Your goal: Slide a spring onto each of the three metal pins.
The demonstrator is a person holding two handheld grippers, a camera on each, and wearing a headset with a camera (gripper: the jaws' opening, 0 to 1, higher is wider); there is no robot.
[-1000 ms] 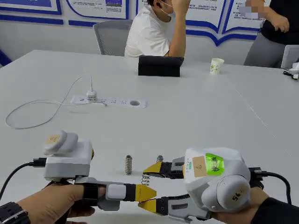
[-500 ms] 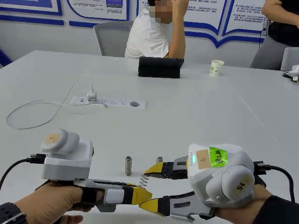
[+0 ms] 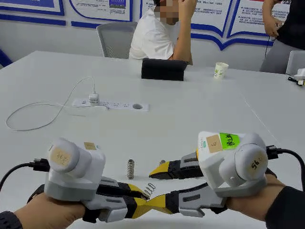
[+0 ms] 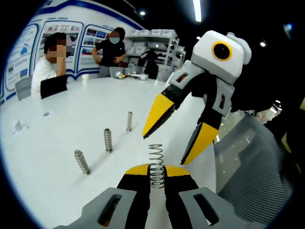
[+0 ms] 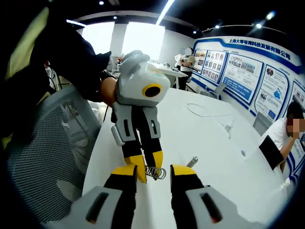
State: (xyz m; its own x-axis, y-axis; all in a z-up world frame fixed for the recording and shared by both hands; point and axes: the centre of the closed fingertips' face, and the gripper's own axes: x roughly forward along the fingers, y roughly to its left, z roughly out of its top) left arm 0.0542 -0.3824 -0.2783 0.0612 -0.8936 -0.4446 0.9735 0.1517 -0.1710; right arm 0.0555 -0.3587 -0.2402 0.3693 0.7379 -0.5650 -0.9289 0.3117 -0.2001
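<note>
My left gripper (image 3: 142,194) (image 4: 156,172) is shut on the lower end of a small coil spring (image 3: 149,189) (image 4: 156,161) (image 5: 155,172), which sticks out past its yellow tips. My right gripper (image 3: 147,193) (image 4: 163,150) (image 5: 154,174) faces it, open, with one jaw on each side of the spring. Three upright pins stand in a row on the white table (image 3: 190,119). The nearest pin (image 4: 81,161) (image 3: 130,168) and the middle pin (image 4: 108,140) each wear a spring. The far pin (image 4: 129,121) is bare. In the head view, a pin top (image 3: 162,162) peeks out behind the right gripper's upper jaw.
A white power strip (image 3: 112,103) with a looping cable lies at mid-table. A black case (image 3: 163,68) and a paper cup (image 3: 220,68) sit at the far side, in front of a seated person. A mesh chair (image 4: 257,167) stands off the table's near edge.
My left gripper has rolled over and lifted a little, and the spring now leans right from its tips. The right gripper has drawn slightly to the right and stays open.
</note>
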